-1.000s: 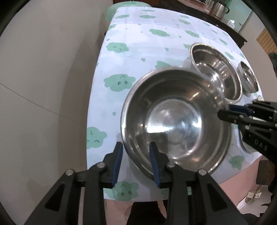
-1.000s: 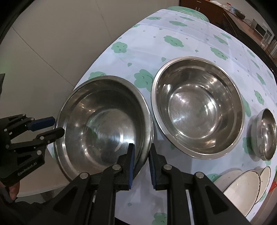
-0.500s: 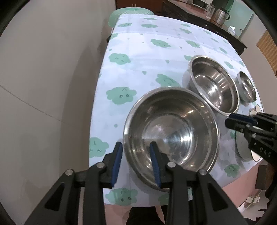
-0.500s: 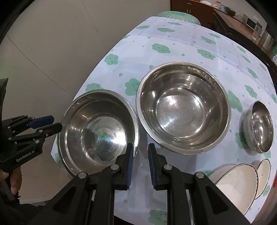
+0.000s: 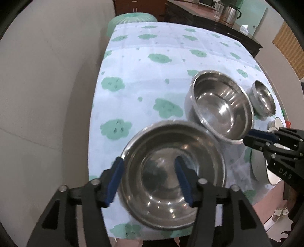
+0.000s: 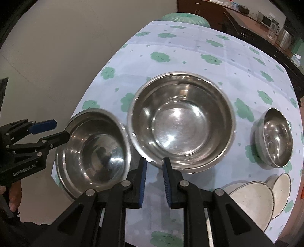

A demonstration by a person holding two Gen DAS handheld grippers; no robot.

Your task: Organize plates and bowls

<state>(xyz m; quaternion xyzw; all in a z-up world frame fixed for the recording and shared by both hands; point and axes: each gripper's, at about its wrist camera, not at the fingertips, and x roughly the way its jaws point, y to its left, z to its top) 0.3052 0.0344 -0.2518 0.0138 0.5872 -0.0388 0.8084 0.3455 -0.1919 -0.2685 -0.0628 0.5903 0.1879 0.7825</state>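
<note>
A steel bowl [image 5: 199, 161] [image 6: 95, 152] sits at the near left corner of the table [image 5: 152, 79]. My left gripper [image 5: 149, 178] [image 6: 60, 130] hovers over the bowl's left rim. Its jaws are opening; the rim lies between them and the pads do not press on it. Beside this bowl stands a larger steel bowl [image 5: 222, 106] [image 6: 182, 121], then a small steel bowl [image 5: 263, 100] [image 6: 275, 138]. My right gripper [image 6: 154, 163] [image 5: 247, 137] hangs above the cloth between the two big bowls, nearly shut, with nothing in its narrow gap.
White plates [image 6: 252, 201] overlap at the near right edge of the table. A green stool [image 5: 131, 19] stands past the far end. A dark sideboard with a kettle [image 5: 229, 13] runs behind. Bare floor lies to the left. A person's hand [image 6: 13, 197] holds the left gripper.
The left jaws have spread apart off the bowl's rim. Both grippers have risen and drawn back, so the bowls look smaller. The near bowl's rim has left the right gripper's pads.
</note>
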